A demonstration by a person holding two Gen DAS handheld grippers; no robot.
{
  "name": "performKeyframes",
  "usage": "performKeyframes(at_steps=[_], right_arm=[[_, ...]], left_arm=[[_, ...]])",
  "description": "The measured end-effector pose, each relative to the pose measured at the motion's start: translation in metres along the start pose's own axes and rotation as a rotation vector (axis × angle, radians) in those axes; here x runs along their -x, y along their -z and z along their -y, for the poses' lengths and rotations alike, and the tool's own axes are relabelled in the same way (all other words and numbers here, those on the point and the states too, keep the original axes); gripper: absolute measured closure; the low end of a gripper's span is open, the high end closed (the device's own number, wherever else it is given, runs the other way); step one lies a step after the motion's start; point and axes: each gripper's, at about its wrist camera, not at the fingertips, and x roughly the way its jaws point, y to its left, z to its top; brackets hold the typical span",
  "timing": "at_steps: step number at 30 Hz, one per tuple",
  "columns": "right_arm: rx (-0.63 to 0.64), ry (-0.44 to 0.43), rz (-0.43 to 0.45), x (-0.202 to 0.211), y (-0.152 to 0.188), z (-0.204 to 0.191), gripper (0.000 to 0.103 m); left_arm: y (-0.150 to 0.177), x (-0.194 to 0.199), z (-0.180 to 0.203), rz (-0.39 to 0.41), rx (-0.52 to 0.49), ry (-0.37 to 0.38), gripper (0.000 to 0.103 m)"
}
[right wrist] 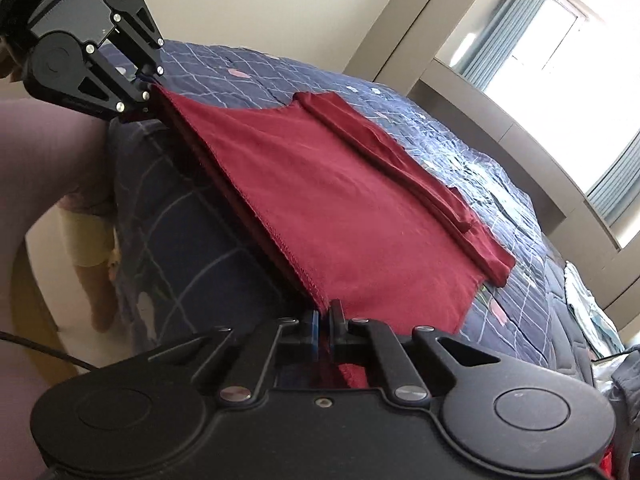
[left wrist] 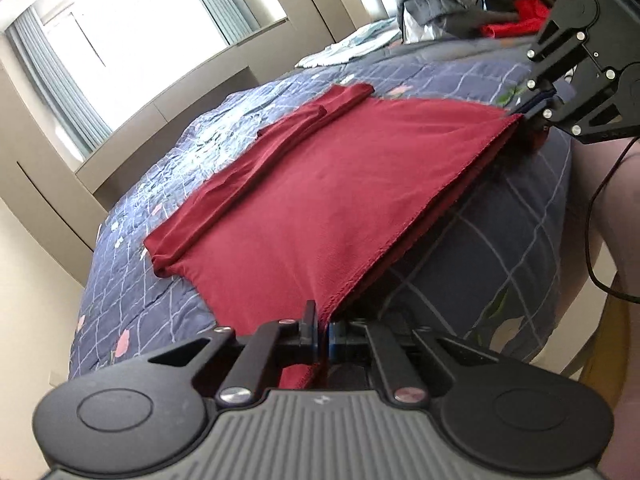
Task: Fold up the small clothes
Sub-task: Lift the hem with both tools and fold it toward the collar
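Observation:
A dark red shirt (left wrist: 320, 184) lies flat on a blue checked quilt (left wrist: 160, 280), its sleeves folded in along the far side. My left gripper (left wrist: 323, 334) is shut on one corner of the shirt's near hem. My right gripper (right wrist: 324, 330) is shut on the other hem corner; it also shows in the left wrist view (left wrist: 532, 110). The hem is stretched taut between them, lifted a little off the bed's near edge. The shirt (right wrist: 340, 200) and my left gripper (right wrist: 150, 88) show in the right wrist view too.
A pile of grey and red clothes (left wrist: 460, 4) sits at the bed's far end, with light folded cloth (left wrist: 352, 46) beside it. A wall with windows (right wrist: 560, 40) runs along the bed's far side. The person's body (right wrist: 40, 160) stands against the near bed edge.

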Motion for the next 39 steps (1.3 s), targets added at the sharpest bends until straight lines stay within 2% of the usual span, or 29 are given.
performKeyframes(at_steps=[6, 8, 12, 14, 17, 22, 27, 32, 35, 39], right_arm=[[0.02, -0.074, -0.033, 0.025, -0.003, -0.004, 0.1], [0.024, -0.123, -0.06, 0.035, -0.002, -0.009, 0.1], [0.013, -0.222, -0.111, 0.053, -0.004, -0.014, 0.1], [0.005, -0.249, -0.12, 0.056, -0.01, -0.008, 0.1], [0.004, -0.278, -0.111, 0.054, -0.027, 0.013, 0.1], [0.075, -0.253, -0.09, 0.038, -0.074, 0.065, 0.1], [0.13, -0.164, -0.069, -0.004, -0.126, 0.125, 0.099], [0.125, -0.117, -0.09, -0.072, -0.162, 0.18, 0.098], [0.106, -0.121, -0.103, -0.119, -0.173, 0.207, 0.097], [0.105, -0.144, -0.123, -0.183, -0.18, 0.23, 0.097]], left_arm=[[0.004, 0.021, 0.003, 0.008, -0.045, 0.052, 0.1], [0.01, 0.03, 0.005, -0.004, -0.052, 0.096, 0.1], [0.017, 0.047, 0.002, -0.051, -0.002, 0.217, 0.1], [0.015, 0.053, -0.004, -0.053, 0.013, 0.248, 0.1], [0.001, 0.05, -0.026, -0.061, 0.049, 0.291, 0.1], [-0.045, 0.038, -0.076, -0.09, 0.034, 0.337, 0.099], [-0.101, 0.0, -0.133, -0.078, 0.007, 0.315, 0.099], [-0.144, -0.067, -0.186, -0.111, 0.004, 0.278, 0.099], [-0.156, -0.113, -0.206, -0.137, -0.013, 0.27, 0.099], [-0.159, -0.179, -0.238, -0.195, 0.046, 0.293, 0.099]])
